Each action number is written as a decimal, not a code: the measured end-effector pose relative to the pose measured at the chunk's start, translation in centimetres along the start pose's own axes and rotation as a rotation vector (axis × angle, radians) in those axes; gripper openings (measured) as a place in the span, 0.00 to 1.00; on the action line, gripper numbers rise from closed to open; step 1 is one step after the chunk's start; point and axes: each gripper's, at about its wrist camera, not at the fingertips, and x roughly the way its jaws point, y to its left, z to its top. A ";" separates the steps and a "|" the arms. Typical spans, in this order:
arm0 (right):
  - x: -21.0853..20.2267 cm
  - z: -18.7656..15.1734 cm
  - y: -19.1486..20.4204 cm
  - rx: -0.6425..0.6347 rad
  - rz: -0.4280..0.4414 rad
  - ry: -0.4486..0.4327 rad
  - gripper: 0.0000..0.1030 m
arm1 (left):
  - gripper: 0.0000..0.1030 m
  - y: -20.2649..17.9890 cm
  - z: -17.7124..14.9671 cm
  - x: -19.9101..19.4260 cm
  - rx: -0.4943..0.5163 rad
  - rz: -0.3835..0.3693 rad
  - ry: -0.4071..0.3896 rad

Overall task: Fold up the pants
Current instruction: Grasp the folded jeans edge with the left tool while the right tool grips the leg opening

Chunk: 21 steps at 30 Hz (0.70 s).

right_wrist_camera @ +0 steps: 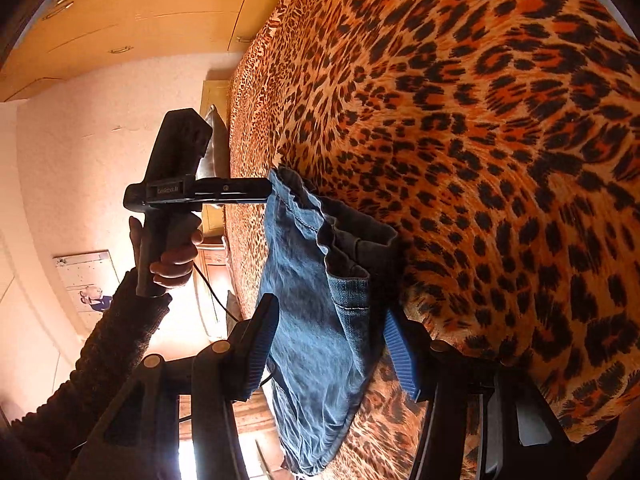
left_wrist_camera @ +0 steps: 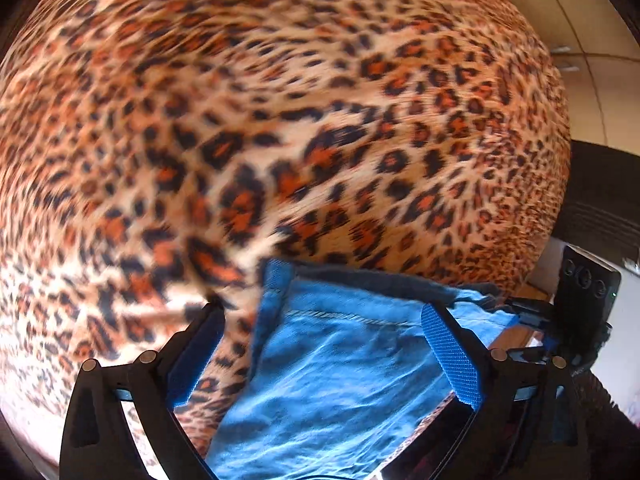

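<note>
Blue denim pants (right_wrist_camera: 320, 320) hang bunched over the leopard-print bed cover (right_wrist_camera: 500, 160). Right gripper (right_wrist_camera: 332, 344) has cloth between its blue pads, though contact is unclear. Left gripper (left_wrist_camera: 332, 328) stands wide apart above the pants, gripping nothing.

The pants (right_wrist_camera: 320, 320) are soft, faded blue denim. The leopard-print bedspread (right_wrist_camera: 500, 140) looks smooth cloth; the cabinets (right_wrist_camera: 140, 12) glossy wood.
</note>
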 end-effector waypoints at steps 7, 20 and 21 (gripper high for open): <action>-0.5 -0.8 0.0 0.034 -0.002 -0.042 0.53 | 0.99 0.4 2.2 0.7 0.092 -0.001 0.037; 1.0 -1.9 2.1 -0.033 -0.098 -0.082 0.51 | 0.94 2.1 3.6 1.5 0.085 -0.076 0.006; 1.3 -1.8 2.3 -0.049 -0.106 -0.083 0.51 | 0.96 2.0 3.6 1.5 0.090 -0.068 -0.005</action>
